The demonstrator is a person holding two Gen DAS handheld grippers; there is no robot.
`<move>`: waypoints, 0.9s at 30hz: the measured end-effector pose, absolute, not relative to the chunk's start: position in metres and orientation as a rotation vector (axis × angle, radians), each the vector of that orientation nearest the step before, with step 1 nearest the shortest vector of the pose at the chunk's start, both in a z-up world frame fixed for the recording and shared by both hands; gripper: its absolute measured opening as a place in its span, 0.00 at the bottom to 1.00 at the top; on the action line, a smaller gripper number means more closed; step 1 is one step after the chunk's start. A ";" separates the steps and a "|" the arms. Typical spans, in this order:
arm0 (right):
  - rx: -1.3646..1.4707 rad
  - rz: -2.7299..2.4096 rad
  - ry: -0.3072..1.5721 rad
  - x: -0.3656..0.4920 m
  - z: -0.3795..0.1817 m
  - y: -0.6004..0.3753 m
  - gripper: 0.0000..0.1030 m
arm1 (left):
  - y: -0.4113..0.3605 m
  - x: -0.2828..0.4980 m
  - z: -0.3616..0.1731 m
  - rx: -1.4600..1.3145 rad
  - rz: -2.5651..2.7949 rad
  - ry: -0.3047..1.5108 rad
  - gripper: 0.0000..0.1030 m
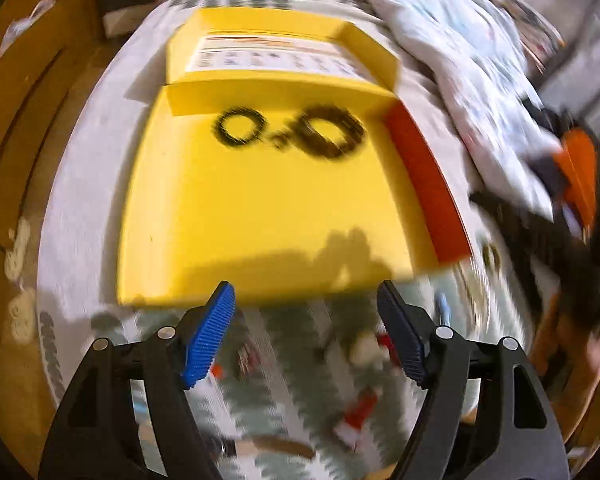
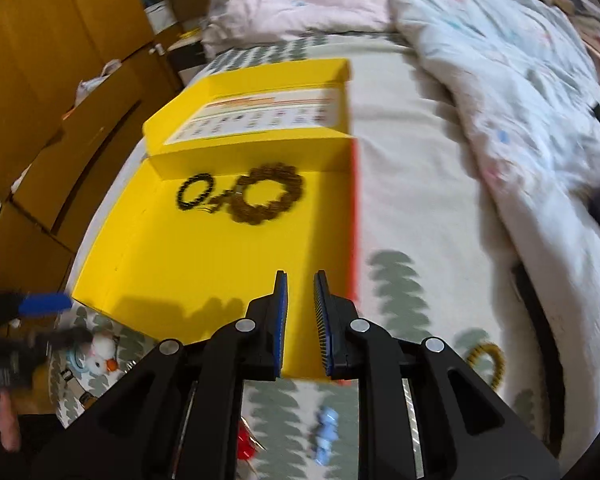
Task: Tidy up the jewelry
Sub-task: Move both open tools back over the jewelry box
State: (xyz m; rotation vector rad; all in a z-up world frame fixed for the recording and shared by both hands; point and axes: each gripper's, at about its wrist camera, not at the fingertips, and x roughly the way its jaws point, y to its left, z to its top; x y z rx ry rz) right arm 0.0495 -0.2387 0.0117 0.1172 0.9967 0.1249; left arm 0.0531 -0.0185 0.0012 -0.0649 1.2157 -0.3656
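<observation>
An open yellow box (image 1: 260, 208) (image 2: 204, 264) lies on the bed. At its far end lie a thin black bead bracelet (image 1: 240, 128) (image 2: 196, 196) and a thicker brown bead bracelet (image 1: 332, 132) (image 2: 270, 198). My left gripper (image 1: 306, 336) is open and empty, above the box's near edge and blurred trinkets on the sheet. My right gripper (image 2: 300, 320) is nearly shut with a narrow gap and nothing between the pads, over the box's near right corner. The left gripper also shows in the right wrist view (image 2: 40, 304).
A yellow-brown bracelet (image 2: 488, 360) lies on the sheet at right. A small blue item (image 2: 326, 436), a red item (image 2: 246, 444) and a white duck figure (image 2: 102, 354) lie near the box's front. A rumpled duvet (image 2: 500, 92) fills the right. Wooden cabinets (image 2: 40, 92) stand at left.
</observation>
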 end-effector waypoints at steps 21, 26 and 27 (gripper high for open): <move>0.074 0.212 1.105 0.157 -0.036 -0.167 0.19 | -0.002 0.212 -0.073 -0.093 -0.198 1.322 0.71; 0.049 0.211 1.126 0.165 -0.044 -0.162 0.19 | 0.003 0.222 -0.085 -0.107 -0.184 1.342 0.71; 0.023 0.214 1.130 0.167 -0.045 -0.157 0.19 | 0.003 0.222 -0.085 -0.102 -0.180 1.340 0.71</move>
